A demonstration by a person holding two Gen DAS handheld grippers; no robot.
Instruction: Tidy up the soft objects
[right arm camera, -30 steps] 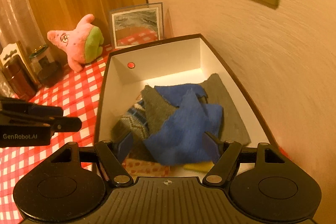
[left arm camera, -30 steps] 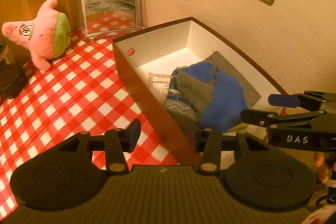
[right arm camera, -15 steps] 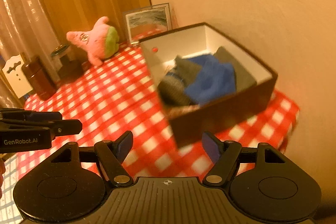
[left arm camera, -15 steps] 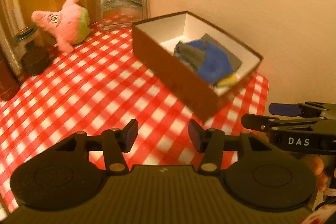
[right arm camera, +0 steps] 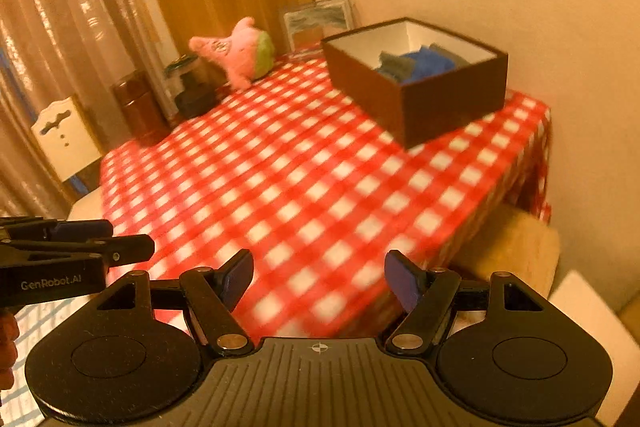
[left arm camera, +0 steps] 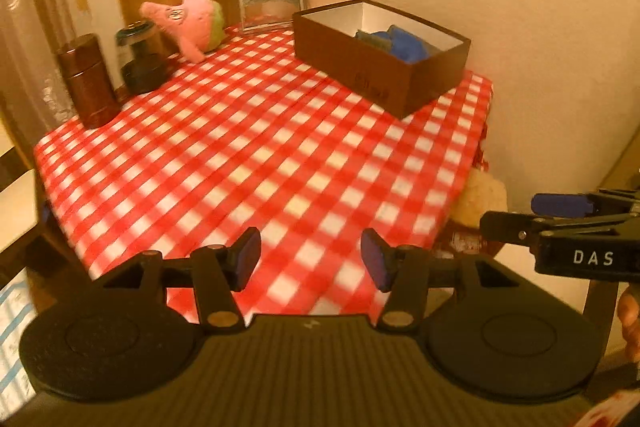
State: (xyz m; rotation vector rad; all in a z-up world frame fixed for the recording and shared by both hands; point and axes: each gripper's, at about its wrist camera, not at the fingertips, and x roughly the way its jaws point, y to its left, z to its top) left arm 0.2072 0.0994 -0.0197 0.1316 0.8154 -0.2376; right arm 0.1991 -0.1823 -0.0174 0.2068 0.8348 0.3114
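Left gripper (left arm camera: 310, 264): spread wide, nothing between the blue pads; held over the near edge of the desk. Also seen from the side at the left margin of the right wrist view.
Right gripper (right arm camera: 319, 279): spread wide, nothing held; at the near desk edge, just right of the left one.
Desk (left arm camera: 256, 163): red-and-white checked cloth, bare across the middle.
Brown box (right arm camera: 416, 83): far right corner of the desk, by the wall; white inside.
Soft cloths (right arm camera: 416, 65): blue and grey pieces piled inside the box; further detail too small to tell.
Pink star plush (left arm camera: 186, 21): far side of the desk, left of the box, leaning.
Picture frame (left arm camera: 272, 3): upright against the wall, between plush and box.
Brown canister (left arm camera: 88, 79): far left corner, upright.
Dark jar (left arm camera: 142, 61): just beside the canister, near the plush.
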